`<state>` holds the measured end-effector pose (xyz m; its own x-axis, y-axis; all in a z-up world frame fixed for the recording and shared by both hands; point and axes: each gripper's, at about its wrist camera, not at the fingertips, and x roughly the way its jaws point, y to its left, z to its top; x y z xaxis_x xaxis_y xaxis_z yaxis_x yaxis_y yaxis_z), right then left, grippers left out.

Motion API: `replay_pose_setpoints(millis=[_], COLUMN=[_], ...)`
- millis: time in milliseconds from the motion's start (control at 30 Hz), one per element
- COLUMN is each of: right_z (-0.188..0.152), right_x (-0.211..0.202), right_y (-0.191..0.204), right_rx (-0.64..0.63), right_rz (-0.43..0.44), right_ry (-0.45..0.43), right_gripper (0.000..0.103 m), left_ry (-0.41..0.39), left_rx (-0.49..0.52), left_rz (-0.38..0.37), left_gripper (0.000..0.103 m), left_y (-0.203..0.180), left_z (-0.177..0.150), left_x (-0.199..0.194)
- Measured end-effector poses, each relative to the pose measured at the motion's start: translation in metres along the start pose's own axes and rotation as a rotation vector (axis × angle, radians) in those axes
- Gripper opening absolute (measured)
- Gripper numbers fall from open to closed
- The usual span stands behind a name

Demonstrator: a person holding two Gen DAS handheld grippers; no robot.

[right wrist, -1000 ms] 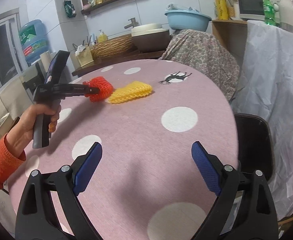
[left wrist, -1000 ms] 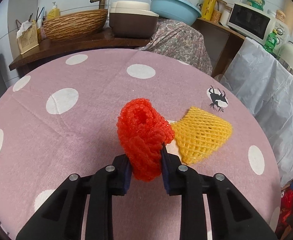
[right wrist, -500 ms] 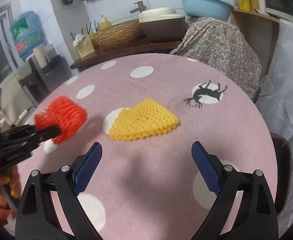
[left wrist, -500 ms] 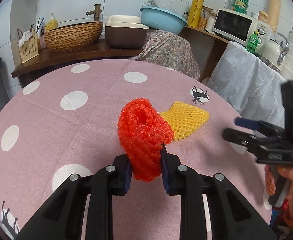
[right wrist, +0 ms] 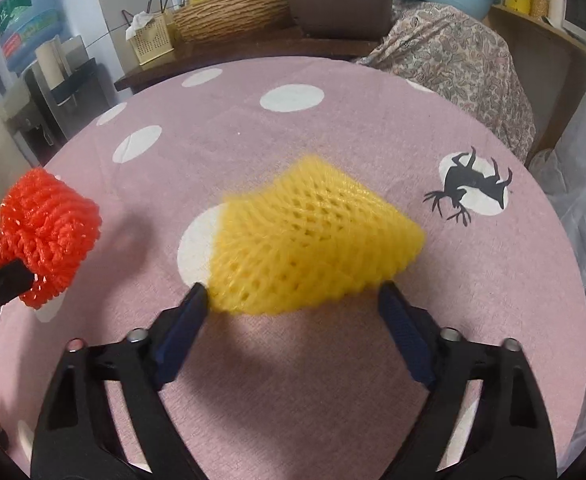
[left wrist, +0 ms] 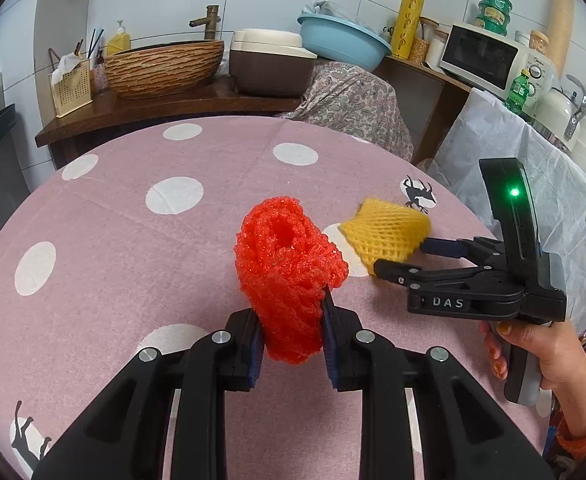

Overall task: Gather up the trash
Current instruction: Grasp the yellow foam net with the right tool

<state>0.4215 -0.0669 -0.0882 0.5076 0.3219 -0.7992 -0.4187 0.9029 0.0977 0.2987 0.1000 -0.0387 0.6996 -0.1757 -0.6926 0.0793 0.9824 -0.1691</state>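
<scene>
1. Our left gripper (left wrist: 291,332) is clamped on a rolled red foam fruit net (left wrist: 287,276), both blue pads pressed into its lower half, so the roll stands up out of the jaws above the pink polka-dot tablecloth (left wrist: 133,264)
2. Our right gripper (right wrist: 293,302) has just been closing, with the yellow foam fruit net (right wrist: 313,236) between its fingers; the left fingertip (right wrist: 195,298) touches the net's near corner and the right one sits at its near right edge
3. We cannot tell from either view whether the pads already press the yellow net; the jaws stand wide around its near end
4. The yellow net lies on the tablecloth, partly over a white dot, with the black deer print (right wrist: 469,192) to its right
5. In the left wrist view the right gripper comes in from the right, held by a hand (left wrist: 541,356) in an orange sleeve, its tips at the yellow net just beside the red roll
</scene>
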Motion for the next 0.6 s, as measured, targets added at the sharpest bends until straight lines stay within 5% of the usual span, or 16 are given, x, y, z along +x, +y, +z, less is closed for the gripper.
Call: replay_pose_setpoints(millis=[200,600], right_z=[0.000,-0.034], right_x=[-0.006,-0.053], right_y=[0.006,-0.013], right_rx=[-0.031,0.001], right_rz=[0.019,0.104], right_ry=[-0.014,-0.103], right_gripper=[0.016,0.012], left_ry=[0.017,0.037], left_rx=[0.012,0.062], left_rz=[-0.005,-0.038], left_gripper=[0.025,0.025], left_y=[-0.006,-0.038], left_z=[-0.002,-0.008], left_x=[0.005,0.008])
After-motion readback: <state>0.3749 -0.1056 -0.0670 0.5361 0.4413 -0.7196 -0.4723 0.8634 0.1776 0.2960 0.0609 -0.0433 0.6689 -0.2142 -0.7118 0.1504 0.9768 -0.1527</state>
